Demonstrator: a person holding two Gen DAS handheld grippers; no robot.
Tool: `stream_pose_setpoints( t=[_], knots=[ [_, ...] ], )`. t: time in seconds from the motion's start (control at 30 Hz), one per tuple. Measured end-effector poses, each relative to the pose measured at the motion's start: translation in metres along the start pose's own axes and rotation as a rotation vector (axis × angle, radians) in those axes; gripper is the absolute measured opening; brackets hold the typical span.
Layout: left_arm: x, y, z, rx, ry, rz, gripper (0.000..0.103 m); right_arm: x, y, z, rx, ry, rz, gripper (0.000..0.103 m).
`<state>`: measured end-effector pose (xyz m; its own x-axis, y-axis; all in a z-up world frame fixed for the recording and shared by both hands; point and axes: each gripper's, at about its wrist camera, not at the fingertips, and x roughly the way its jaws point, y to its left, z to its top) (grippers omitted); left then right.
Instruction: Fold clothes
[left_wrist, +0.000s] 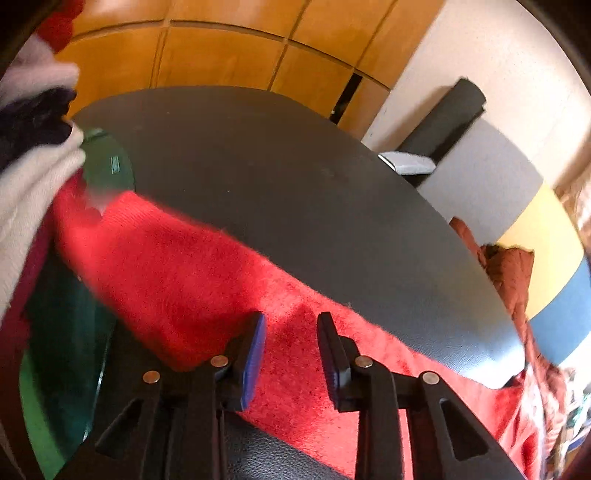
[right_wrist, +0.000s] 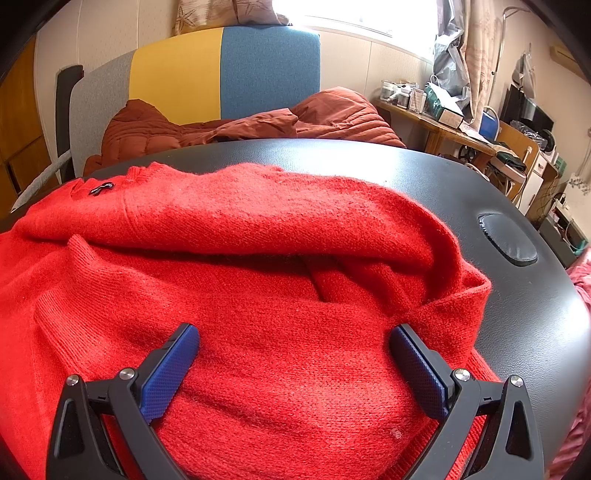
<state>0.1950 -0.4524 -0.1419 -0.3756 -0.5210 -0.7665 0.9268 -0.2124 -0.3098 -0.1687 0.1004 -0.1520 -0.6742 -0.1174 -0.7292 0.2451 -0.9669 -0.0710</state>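
A red knitted sweater (right_wrist: 258, 229) lies bunched on the black table (right_wrist: 517, 192), its upper part folded over toward me. My right gripper (right_wrist: 295, 332) stands wide open just above the near part of the sweater, with nothing pinched between its blue pads. In the left wrist view the same sweater (left_wrist: 184, 266) runs as a red band along the table (left_wrist: 295, 177) edge. My left gripper (left_wrist: 291, 321) hovers over it with a narrow gap between the fingers, and the red knit shows through that gap.
A blurred pile of white, dark and pink clothes (left_wrist: 29, 177) sits at the left, with green fabric (left_wrist: 62, 332) below it. Beyond the table lie a rust-coloured quilt (right_wrist: 258, 122), a grey, yellow and blue panel (right_wrist: 221, 70) and a cluttered desk (right_wrist: 461, 125).
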Motion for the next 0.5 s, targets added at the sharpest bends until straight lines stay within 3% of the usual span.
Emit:
stream_pose_setpoints(
  t=[0.1, 0.17, 0.27, 0.4, 0.5],
  knots=[
    [-0.022, -0.011, -0.011, 0.045, -0.026, 0.021, 0.034, 0.000, 0.000, 0.000, 0.000, 0.000, 0.000, 0.103],
    [-0.038, -0.025, -0.021, 0.111, -0.029, -0.025, 0.034, 0.000, 0.000, 0.000, 0.000, 0.000, -0.001, 0.103],
    [-0.050, -0.059, -0.051, 0.275, 0.044, -0.180, 0.034, 0.000, 0.001, 0.000, 0.000, 0.000, -0.001, 0.103],
    [-0.069, -0.118, -0.124, 0.520, 0.233, -0.430, 0.035, 0.000, 0.001, 0.000, 0.001, 0.000, 0.001, 0.103],
    [-0.088, -0.156, -0.180, 0.685, 0.356, -0.570, 0.034, 0.000, 0.000, 0.000, 0.002, 0.000, 0.003, 0.103]
  ],
)
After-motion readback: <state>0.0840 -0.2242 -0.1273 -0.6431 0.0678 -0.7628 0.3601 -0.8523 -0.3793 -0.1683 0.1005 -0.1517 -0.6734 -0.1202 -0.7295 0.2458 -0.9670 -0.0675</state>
